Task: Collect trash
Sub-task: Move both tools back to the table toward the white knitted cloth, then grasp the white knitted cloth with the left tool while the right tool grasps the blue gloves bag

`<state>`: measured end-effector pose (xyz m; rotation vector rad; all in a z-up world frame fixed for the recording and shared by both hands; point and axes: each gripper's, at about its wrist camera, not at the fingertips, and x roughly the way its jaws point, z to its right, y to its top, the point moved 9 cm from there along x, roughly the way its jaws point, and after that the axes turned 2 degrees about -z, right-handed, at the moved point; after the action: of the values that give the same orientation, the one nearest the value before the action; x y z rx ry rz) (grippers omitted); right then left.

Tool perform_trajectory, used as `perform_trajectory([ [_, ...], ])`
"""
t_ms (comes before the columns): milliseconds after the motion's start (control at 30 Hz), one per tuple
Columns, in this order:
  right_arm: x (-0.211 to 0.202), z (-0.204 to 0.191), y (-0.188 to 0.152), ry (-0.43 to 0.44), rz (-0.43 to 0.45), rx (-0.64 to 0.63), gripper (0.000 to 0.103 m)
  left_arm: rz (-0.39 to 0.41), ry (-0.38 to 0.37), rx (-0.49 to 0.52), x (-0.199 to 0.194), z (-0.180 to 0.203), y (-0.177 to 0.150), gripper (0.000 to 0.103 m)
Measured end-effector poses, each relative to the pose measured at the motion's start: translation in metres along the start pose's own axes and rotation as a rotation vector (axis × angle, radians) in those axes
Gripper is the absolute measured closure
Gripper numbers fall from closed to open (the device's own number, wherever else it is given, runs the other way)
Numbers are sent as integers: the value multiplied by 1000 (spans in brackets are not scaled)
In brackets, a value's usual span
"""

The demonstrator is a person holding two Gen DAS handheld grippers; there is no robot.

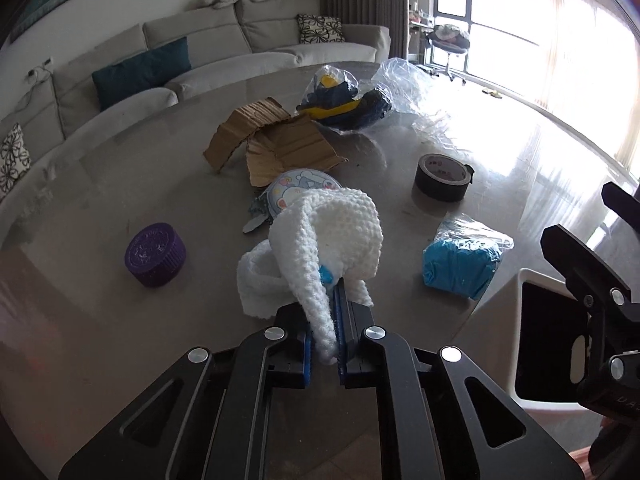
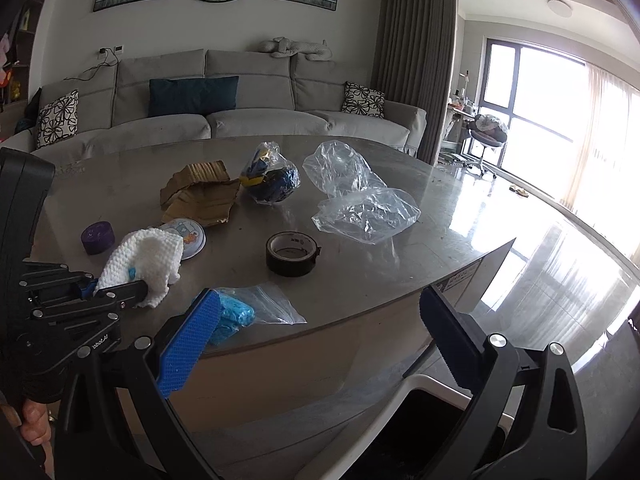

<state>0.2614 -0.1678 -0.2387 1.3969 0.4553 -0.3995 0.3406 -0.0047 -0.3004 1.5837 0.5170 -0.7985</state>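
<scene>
My left gripper [image 1: 326,300] is shut on a crumpled white paper towel [image 1: 320,240] and holds it above the grey table [image 1: 100,312]; the towel also shows in the right wrist view [image 2: 140,264]. My right gripper [image 2: 320,336] is open and empty, off the table's near edge, above a white trash bin [image 2: 416,420] with a dark opening. The bin also shows at the right of the left wrist view [image 1: 548,344]. Other trash on the table: torn cardboard [image 2: 200,196], two clear plastic bags [image 2: 364,212], a zip bag with blue material [image 2: 240,312].
Also on the table are a black tape roll [image 2: 292,254], a purple lid [image 2: 98,237], a round printed tin [image 2: 190,236] and a bagged blue and yellow item [image 2: 272,180]. A grey sofa [image 2: 240,112] stands behind. Glossy floor lies to the right.
</scene>
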Motion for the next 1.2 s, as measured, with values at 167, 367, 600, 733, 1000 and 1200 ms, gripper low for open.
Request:
perform_trajectory([
  [167, 6, -16, 0, 33, -7, -13, 4, 83, -3, 40, -32, 2, 10, 93],
  [367, 24, -36, -4, 55, -36, -25, 4, 92, -5, 26, -41, -7, 12, 93],
  [600, 53, -47, -16, 74, -85, 4, 4, 84, 0, 5, -42, -19, 14, 93],
  [733, 63, -46, -25, 110, -84, 78, 4, 72, 9, -2, -40, -27, 10, 93],
  [1000, 59, -49, -25, 115, -61, 67, 18, 62, 12, -4, -38, -33, 6, 93],
  [1200, 51, -74, -21, 195, -79, -9, 61, 70, 14, -2, -37, -29, 7, 93],
])
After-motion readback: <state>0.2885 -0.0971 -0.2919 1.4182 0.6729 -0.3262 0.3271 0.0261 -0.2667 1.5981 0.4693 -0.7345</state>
